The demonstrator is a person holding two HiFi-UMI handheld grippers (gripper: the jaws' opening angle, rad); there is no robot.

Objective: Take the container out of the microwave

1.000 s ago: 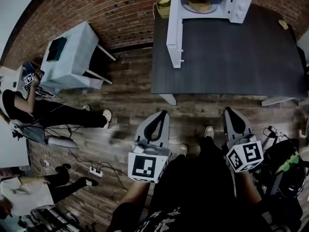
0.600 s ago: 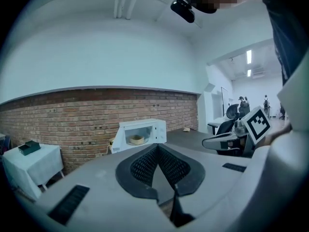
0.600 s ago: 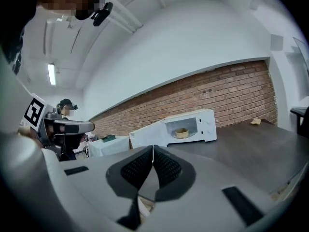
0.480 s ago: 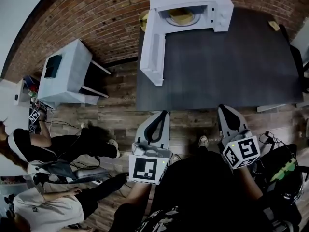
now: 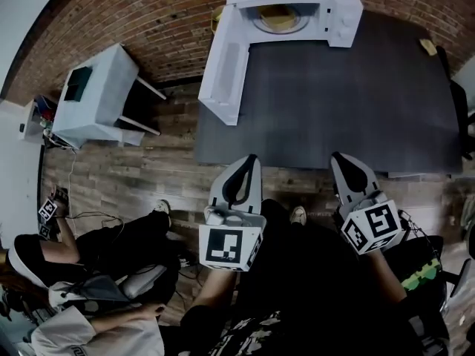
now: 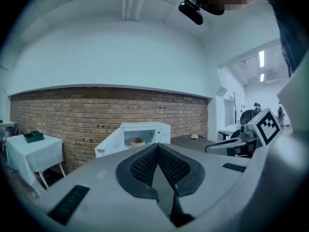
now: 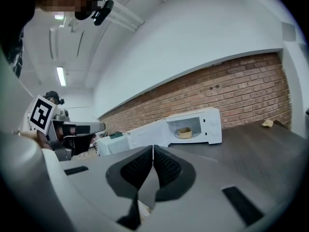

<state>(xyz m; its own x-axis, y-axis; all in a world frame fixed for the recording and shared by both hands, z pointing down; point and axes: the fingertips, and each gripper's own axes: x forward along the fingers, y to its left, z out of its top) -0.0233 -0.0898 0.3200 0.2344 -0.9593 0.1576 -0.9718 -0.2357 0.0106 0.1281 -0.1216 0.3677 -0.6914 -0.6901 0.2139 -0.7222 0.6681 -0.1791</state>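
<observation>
Approach step: left claw [image 5: 250,160], right claw [image 5: 336,158] clenched, empty, at desk [image 5: 349,102] edge; container [image 5: 278,18] inside open microwave [image 5: 338,6]; next reach across, unclench

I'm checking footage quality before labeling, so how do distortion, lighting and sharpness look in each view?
Head view: strong fisheye bowing the table edges, dim muted colours, no motion blur. Left gripper view: round black border, curved brick wall, even light, microwave small yet clear. Right gripper view: same fisheye, tilted scene, bright ceiling light, container legible.
</observation>
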